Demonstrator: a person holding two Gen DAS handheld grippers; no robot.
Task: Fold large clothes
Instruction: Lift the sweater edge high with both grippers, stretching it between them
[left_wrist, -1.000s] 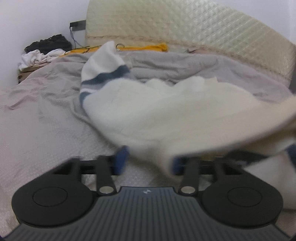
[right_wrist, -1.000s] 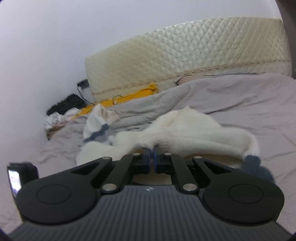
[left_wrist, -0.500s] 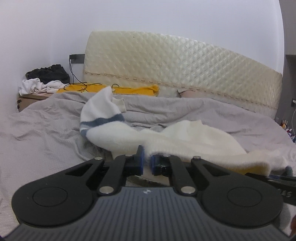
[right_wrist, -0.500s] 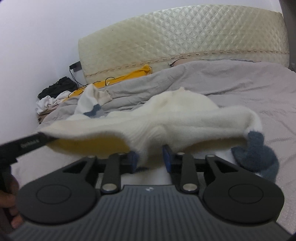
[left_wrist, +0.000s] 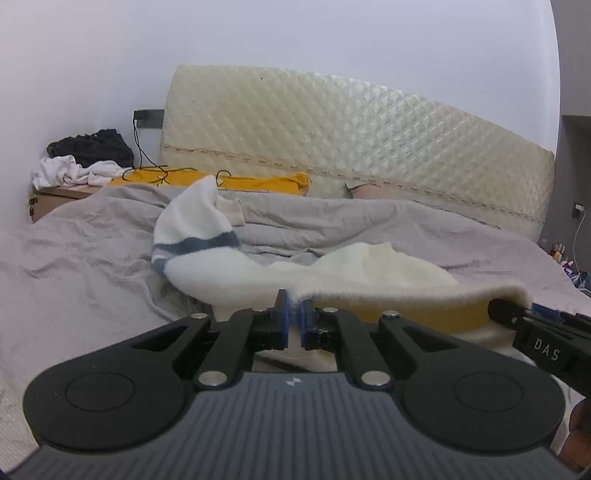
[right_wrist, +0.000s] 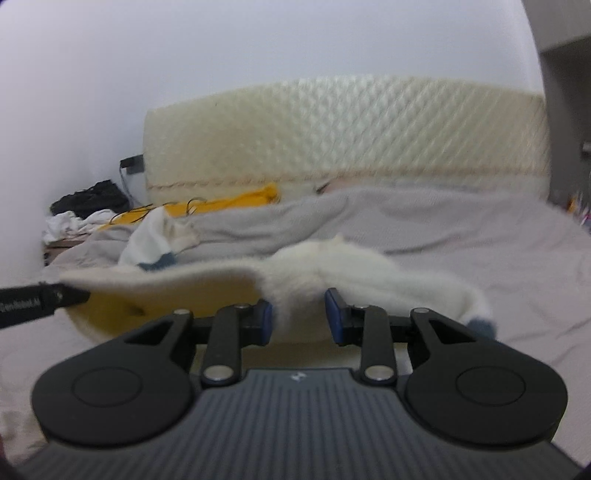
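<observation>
1. My right gripper (right_wrist: 298, 317) has just been opening; its jaws stand apart, the sweater's (right_wrist: 332, 266) fluffy white edge draped between them.
2. My left gripper (right_wrist: 55, 297) pokes in, under the hem.
3. Grey bedsheet (right_wrist: 480, 236) beneath, cream headboard (right_wrist: 332, 136) behind.

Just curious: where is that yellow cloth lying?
In the left view the yellow cloth lies at the bed's far left, below the headboard, behind the grey cover.

A home bedroom: a bed (left_wrist: 92, 266) with grey bedding, a quilted headboard (left_wrist: 351, 147), and clothes (left_wrist: 85, 162) piled on a nightstand.
</observation>
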